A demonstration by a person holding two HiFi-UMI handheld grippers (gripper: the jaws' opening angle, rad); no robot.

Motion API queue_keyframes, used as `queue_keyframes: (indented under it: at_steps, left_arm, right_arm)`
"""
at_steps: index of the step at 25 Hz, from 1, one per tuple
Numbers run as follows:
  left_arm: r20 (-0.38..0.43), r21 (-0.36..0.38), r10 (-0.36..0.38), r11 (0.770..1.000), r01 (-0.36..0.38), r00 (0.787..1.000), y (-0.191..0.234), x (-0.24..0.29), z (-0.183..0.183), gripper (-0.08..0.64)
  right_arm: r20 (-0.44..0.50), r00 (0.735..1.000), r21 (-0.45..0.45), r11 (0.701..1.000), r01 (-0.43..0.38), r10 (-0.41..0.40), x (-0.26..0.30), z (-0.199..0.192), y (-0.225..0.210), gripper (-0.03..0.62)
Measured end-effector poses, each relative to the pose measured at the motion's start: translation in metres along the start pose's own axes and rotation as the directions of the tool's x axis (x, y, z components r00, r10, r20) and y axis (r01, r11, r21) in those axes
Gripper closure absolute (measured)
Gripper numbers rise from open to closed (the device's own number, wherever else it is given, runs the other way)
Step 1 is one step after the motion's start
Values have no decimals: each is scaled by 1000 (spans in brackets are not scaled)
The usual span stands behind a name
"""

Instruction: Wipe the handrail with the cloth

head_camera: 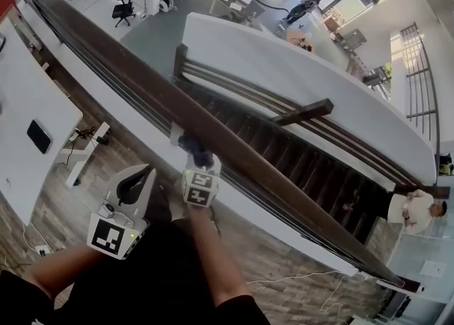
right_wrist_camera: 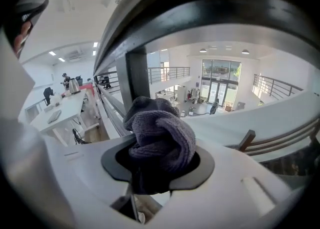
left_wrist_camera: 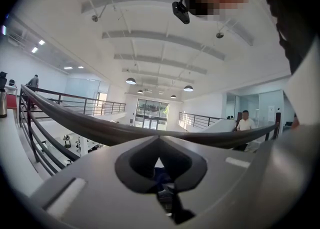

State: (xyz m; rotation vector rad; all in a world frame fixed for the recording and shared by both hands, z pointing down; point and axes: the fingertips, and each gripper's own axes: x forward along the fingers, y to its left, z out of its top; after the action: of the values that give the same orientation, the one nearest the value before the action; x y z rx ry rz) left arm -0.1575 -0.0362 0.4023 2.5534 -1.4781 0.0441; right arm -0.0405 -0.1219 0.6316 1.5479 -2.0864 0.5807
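So the right claw (right_wrist_camera: pixel 158 164) is clamped on the bunched cloth (right_wrist_camera: pixel 162 133), just beside the handrail (head_camera: pixel 234 147). The left claw (left_wrist_camera: pixel 159 145) is closed on nothing. The cloth looks soft and light, so I'd grip the wad's middle.

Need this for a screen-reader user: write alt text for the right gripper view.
The right gripper has its jaws shut on a bunched grey cloth, just below a dark handrail that arcs overhead. A dark post stands behind the cloth, with a bright open office beyond.

Left tool (head_camera: pixel 138 180) closed, held low; right tool (head_camera: pixel 197 155) clamped, reaching forward.
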Motion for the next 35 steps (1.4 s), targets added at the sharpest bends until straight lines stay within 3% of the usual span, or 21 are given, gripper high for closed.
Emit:
queue_keyframes:
  at_steps: [11,17,35]
  left_arm:
    - [-32,-22,-95,995,94,995,-1,14,1,560]
    - [-19,-25,-88,996,88,996,2,19,4,560]
    - [-31,-3,-111,994,111,993,-26,23,7,560]
  right_arm:
    - [-71,996,44,998,54,-50,7,-13,-9,442]
    - [-81,993,48,994,94,-90,4,-16,-27,442]
    - [-121,988,53,993,108,-101,-19,-34,-54,442]
